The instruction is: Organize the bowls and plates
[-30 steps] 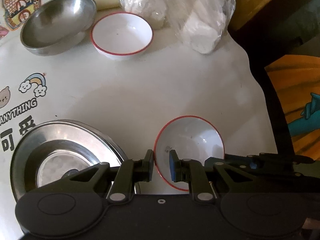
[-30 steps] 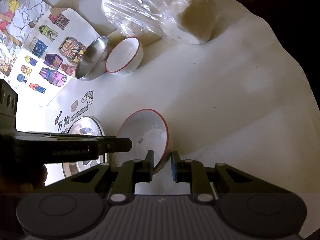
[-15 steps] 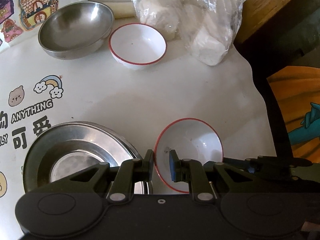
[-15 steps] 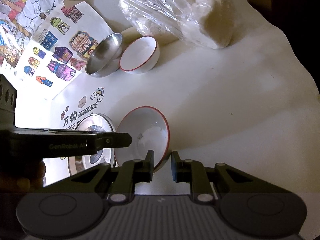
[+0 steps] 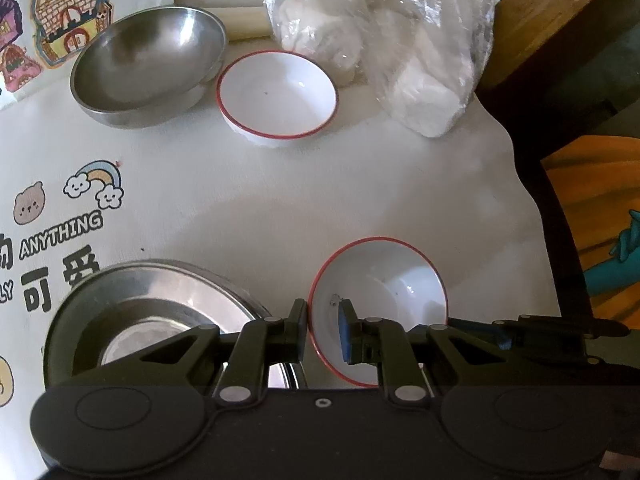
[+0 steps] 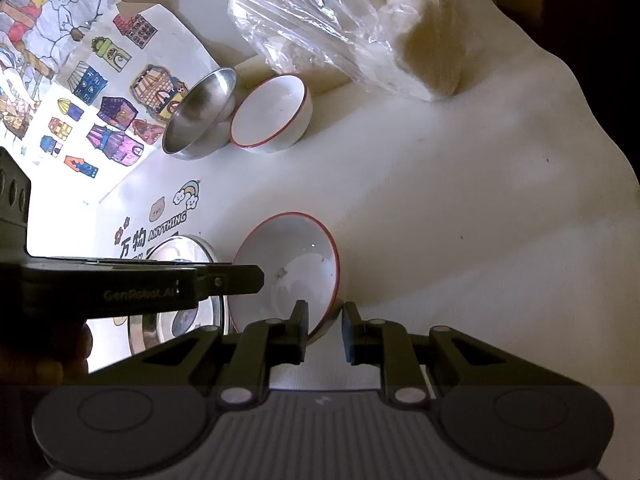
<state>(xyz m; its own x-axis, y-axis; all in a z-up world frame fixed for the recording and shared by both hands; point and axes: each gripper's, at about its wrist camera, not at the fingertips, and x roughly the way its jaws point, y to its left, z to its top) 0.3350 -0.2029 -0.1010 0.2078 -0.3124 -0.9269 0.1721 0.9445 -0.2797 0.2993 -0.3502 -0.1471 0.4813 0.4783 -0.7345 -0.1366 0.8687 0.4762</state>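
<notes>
A white bowl with a red rim (image 5: 380,292) hangs tilted between both grippers. My left gripper (image 5: 323,330) is shut on its left rim. My right gripper (image 6: 325,328) is shut on the opposite rim of the same bowl (image 6: 292,264). The left gripper's finger (image 6: 224,280) shows side-on in the right wrist view. A second red-rimmed white bowl (image 5: 278,96) stands at the back beside a steel bowl (image 5: 148,64). Stacked steel plates (image 5: 120,304) lie just left of the held bowl.
A clear plastic bag of white lumps (image 5: 392,40) lies at the back right, touching the second bowl. The white tabletop (image 5: 248,208) carries cartoon stickers on the left, and its wavy edge (image 5: 532,208) drops off on the right. Brown wood (image 5: 552,12) stands beyond.
Both grippers stay shut on the bowl. In the left wrist view the far bowls and bag have slid slightly down and to the right.
</notes>
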